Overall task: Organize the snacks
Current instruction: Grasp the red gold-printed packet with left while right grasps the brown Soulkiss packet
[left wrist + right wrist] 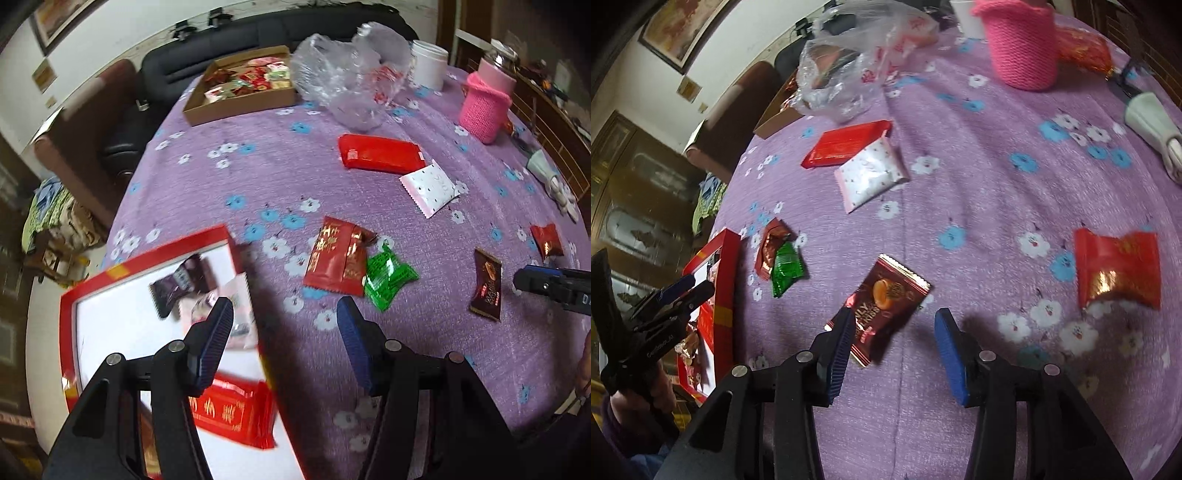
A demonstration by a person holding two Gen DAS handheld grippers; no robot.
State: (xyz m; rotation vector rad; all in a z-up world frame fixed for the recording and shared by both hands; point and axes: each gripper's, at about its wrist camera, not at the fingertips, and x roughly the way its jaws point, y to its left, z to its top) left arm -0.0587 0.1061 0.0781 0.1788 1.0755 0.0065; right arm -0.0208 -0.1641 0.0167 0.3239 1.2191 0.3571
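Far left, the red-rimmed box (146,254) sits at the tabletop (258,177) edge, with a dark packet, a pale pink one and a red packet lying blurred on its white floor. The left claw (284,315) hangs half over that box, jaws apart and empty. Just right of the box, the long red packet (334,256) lies flat, the green packet (389,278) touching its lower right corner. Further on, the brown packet (886,306) lies right ahead of the right claw (892,325), jaws parted, nothing pinched; the packet's near edge sits by the left fingertip (838,332). Beyond, the white packet (870,175) overlaps a red bar (846,142). Far right, a red pouch (1117,267) lies alone.
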